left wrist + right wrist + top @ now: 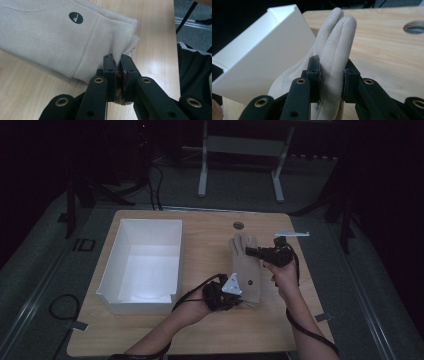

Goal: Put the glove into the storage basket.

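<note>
Between the two grippers hangs a beige glove [245, 270]: left gripper [117, 65] clenched on its cuff edge, right gripper [331, 75] grasping its fingers. Left of them sits the white bin [125, 265]; best carry both ends level so neither slips

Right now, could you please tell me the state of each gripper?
Left gripper: shut on the cuff edge of the beige fabric glove.
Right gripper: shut on that glove's finger end.
</note>
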Motion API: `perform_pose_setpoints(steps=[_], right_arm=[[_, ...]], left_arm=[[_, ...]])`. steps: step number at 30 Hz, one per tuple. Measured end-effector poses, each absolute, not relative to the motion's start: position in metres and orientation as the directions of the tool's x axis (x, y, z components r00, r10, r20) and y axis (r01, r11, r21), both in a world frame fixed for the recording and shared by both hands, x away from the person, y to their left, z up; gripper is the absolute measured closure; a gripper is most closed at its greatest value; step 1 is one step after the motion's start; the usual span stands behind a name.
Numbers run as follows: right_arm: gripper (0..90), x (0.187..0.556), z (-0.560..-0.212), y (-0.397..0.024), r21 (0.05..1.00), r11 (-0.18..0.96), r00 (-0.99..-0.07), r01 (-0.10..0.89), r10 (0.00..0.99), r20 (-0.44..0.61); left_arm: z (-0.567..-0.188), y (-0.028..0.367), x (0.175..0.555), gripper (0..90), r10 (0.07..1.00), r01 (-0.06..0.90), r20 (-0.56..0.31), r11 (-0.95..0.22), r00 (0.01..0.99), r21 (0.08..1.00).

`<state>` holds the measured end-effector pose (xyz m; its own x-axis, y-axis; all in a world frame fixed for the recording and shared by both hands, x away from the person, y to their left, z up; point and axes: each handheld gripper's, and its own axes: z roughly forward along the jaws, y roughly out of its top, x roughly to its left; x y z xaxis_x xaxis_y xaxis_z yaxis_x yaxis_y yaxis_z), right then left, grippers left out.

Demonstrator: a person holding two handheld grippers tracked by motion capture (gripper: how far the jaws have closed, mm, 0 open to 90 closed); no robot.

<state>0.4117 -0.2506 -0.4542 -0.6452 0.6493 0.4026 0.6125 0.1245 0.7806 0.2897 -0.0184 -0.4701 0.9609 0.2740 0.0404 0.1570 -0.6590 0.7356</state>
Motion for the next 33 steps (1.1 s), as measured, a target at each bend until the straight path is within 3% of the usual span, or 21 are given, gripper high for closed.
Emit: perform_pose_setpoints(steps=[8,17,33], right_arm=[[73.0,0.413,-0.426,-0.244,0.801,0.112,-0.655,0.588,0.647,0.391],[73.1,0.415,-0.386,-0.212,0.831,0.111,-0.702,0.545,0.602,0.381],[73.0,0.429,-0.371,-0.125,0.834,0.17,-0.758,0.525,0.538,0.368]], left_arm=[[-0.441,-0.005,0.293,85.0,0.278,0.157,0.04,-0.65,0.96,0.744],[-0.399,0.033,0.285,85.0,0.319,0.134,0.12,-0.671,0.94,0.729],[-0.393,0.105,0.276,85.1,0.419,0.2,0.122,-0.643,0.9,0.739]])
